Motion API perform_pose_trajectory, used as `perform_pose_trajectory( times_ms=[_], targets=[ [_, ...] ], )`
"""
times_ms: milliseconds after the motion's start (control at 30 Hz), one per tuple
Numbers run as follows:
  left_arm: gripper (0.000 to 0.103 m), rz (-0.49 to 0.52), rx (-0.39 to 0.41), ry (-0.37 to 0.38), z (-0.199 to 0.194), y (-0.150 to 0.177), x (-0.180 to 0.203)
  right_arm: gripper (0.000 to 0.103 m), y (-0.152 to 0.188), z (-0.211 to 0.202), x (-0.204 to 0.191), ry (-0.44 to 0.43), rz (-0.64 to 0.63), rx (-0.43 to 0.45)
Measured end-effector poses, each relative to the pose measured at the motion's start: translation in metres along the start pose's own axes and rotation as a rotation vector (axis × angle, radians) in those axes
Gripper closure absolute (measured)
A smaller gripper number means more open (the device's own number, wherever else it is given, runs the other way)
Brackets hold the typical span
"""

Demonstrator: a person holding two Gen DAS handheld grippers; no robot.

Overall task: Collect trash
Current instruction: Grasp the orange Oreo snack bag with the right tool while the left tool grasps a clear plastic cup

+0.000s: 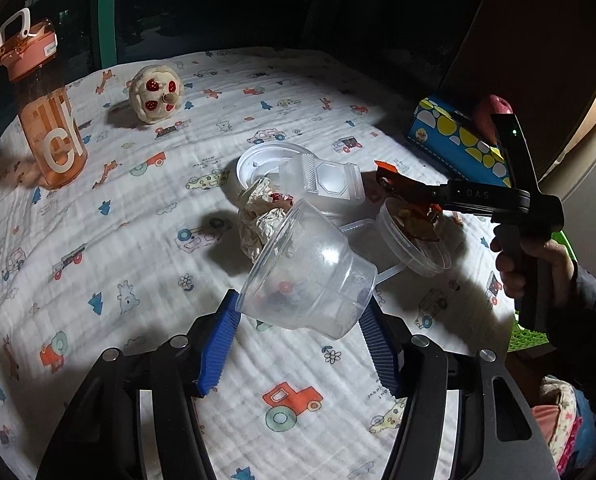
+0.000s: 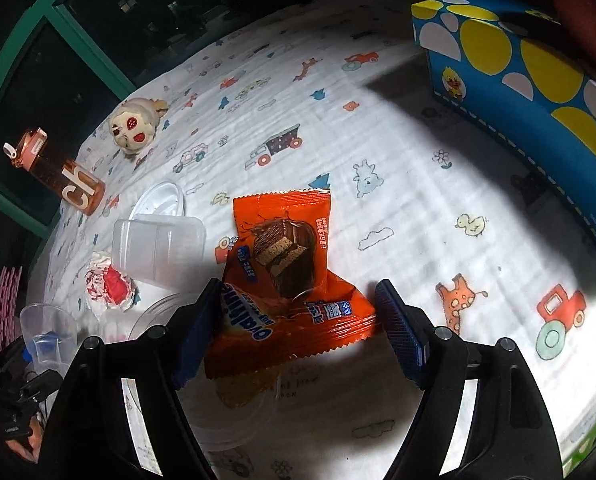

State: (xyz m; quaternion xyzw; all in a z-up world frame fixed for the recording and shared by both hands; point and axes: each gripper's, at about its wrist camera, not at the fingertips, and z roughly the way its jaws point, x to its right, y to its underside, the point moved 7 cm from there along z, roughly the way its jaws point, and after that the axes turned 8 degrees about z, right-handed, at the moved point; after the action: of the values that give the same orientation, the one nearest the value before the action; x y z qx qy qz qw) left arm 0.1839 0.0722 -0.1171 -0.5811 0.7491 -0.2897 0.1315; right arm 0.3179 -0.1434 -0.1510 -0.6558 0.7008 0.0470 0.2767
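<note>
Clearly left gripper (image 1: 299, 330) clamps clear cup (image 1: 309, 276); only right view shows right gripper (image 2: 294, 330) parted around orange wrapper (image 2: 286, 280).

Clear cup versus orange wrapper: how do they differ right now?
The clear cup is rigid, see-through and tipped on its side; the orange wrapper is flat, opaque and printed. The cup is pinched between the left tool's pads; the wrapper lies between the right tool's open pads, over a clear tub. Both are trash.

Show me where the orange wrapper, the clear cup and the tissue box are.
orange wrapper (image 2: 282, 256): right wrist view, on the printed wafer picture.
clear cup (image 1: 309, 280): left wrist view, on its side wall.
tissue box (image 2: 537, 92): right wrist view, on its blue side.
</note>
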Motion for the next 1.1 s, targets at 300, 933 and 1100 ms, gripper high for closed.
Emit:
perform_pose_trajectory(
  times_ms=[300, 933, 1100],
  targets=[
    [0.045, 0.005, 0.01, 0.017, -0.003, -0.008, 0.011, 0.036, 0.003, -0.022, 0.0, -0.006, -0.011, 0.045],
    [0.045, 0.072, 0.037, 0.04, -0.015, -0.025, 0.05, 0.042, 0.003, -0.046, 0.009, -0.038, 0.006, 0.044],
    [0.045, 0.071, 0.033, 0.041, -0.014, -0.026, 0.047, 0.038, -0.001, -0.024, 0.01, -0.019, -0.009, -0.011]
  ],
)
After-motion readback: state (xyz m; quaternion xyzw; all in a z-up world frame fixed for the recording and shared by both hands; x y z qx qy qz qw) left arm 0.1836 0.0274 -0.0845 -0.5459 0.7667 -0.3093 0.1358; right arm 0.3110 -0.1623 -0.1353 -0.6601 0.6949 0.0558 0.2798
